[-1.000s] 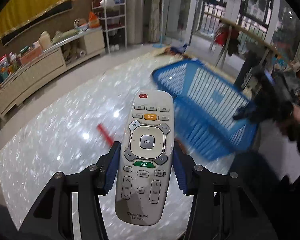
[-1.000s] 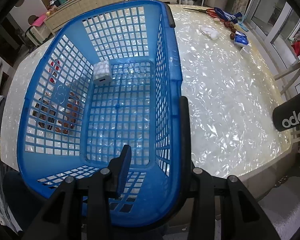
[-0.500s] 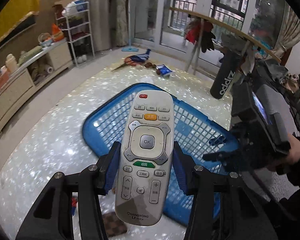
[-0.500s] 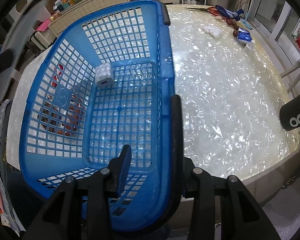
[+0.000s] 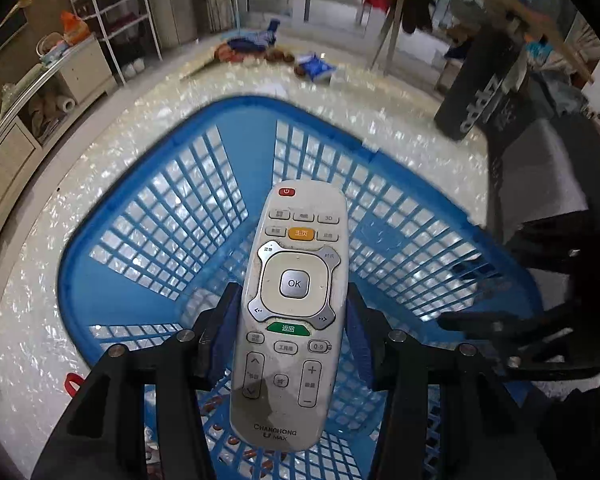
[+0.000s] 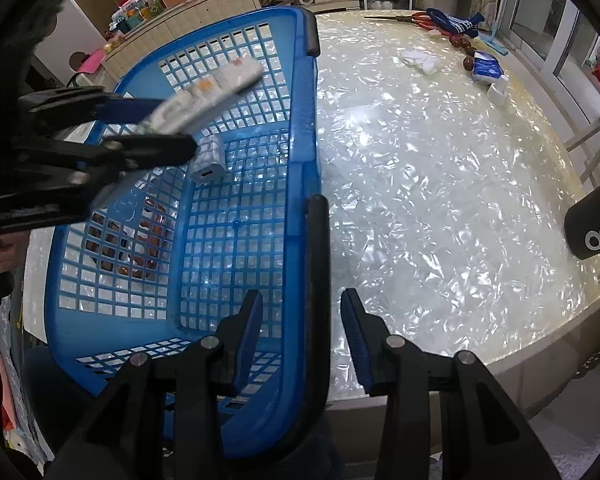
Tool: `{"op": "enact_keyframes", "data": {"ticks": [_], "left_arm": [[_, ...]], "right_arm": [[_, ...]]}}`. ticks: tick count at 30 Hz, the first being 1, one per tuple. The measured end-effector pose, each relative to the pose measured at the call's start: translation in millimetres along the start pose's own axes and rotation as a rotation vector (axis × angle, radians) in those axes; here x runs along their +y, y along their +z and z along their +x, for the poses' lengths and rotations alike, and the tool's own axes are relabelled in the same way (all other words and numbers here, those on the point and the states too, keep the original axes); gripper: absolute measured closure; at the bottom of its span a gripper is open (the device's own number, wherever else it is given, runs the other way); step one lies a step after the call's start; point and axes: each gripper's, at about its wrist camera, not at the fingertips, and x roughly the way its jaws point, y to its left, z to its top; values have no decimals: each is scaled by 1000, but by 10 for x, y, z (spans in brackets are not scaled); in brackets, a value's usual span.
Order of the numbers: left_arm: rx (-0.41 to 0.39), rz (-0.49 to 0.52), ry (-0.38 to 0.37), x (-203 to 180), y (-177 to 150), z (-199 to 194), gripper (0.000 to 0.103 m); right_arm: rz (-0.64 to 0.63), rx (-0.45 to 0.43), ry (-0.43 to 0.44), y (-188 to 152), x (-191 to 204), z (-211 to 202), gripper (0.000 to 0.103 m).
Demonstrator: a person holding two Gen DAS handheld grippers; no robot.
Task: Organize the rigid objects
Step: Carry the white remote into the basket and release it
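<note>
The left tool (image 5: 292, 320) is clenched on a white remote (image 5: 292, 304), its blue pads pressing the remote's long sides about halfway along, so the button face looks up at the camera and the power-button end juts out ahead of the fingers. A mid-body grip like this likely keeps the remote balanced and leaves the far end free to enter first. Directly beneath and beyond the tool lies the blue basket (image 5: 236, 128), so the remote hangs over the basket's open interior, not yet set down; from the right wrist view it is tilted above the far-left part of the basket.

The right tool (image 6: 300, 320) straddles the basket's near rim, where a black handle (image 6: 318, 280) runs up between its fingers. The left pad sits inside the wall and the right pad outside, with a gap showing on the outer side, so I cannot tell whether it really grips; it seems placed there to steady the basket.

Further in, on the basket floor ahead of the right tool, rests a small white charger (image 6: 210, 160). Beyond the basket the pearly counter (image 6: 440, 200) carries scattered items near its far edge.
</note>
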Motion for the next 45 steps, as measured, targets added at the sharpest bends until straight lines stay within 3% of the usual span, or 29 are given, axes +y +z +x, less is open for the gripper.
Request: {"op": "enact_keyframes", "data": {"ticks": [7,12,15,17,24,26,29,36,40,41,45], "left_arm": [[150,16,-4,-68,-15,303,48],[177,32,39,-114,-19,348,48],[177,39,57,-155,-7,375,48],[177,35,69,-178,8,393,47],[124,15,90,-136,62,298,28],[107,13,99,-113,78,223,28],[70,1,113,-46,87,15,27],[-49,-61,196,317,-45,-799,27],[-119,-121,274,602,-335,-1379,26],[-131,-139,294,669,-417,-1499,25],[-153,-235,364,958,-827,-1882,22]], "right_arm": [[-12,6,0,25,13,34,64],[-16,16,-3,38,30,78,63],[-21,20,-26,37,53,104,49],[-18,20,-37,38,62,109,49],[-1,20,-35,32,36,102,49],[-12,22,-47,31,38,89,49],[-27,28,-68,25,73,75,49],[-52,32,-110,12,181,54,67],[-49,31,-123,-3,186,27,69],[-47,29,-130,-4,185,12,74],[-45,26,-141,-20,201,-33,78]]}}
